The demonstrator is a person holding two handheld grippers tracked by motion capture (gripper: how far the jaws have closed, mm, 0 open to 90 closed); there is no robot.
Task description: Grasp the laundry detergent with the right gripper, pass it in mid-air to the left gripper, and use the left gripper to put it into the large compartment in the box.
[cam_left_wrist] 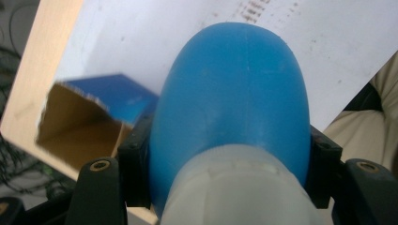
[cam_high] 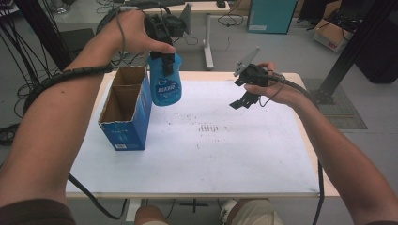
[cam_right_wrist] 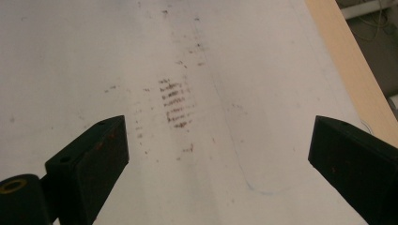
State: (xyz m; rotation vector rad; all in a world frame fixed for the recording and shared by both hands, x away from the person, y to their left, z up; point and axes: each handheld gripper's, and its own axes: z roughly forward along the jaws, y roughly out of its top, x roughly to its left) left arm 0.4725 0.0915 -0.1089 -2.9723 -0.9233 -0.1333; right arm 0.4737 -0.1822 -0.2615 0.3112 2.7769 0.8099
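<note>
My left gripper is shut on a blue plastic bottle with a pale cap end, holding it in the air above the table's far left, just right of an open blue cardboard box. In the left gripper view the blue bottle sits between both jaws, with the open box below and to the left. My right gripper hovers over the far right part of the table, open, nothing between its jaws. In the right gripper view the two fingers stand wide apart over the bare white surface.
The table top is a white sheet with dark smudges near its middle and a wooden rim. The box has two open compartments. Beyond the table stand another desk, cables and cardboard boxes on the floor.
</note>
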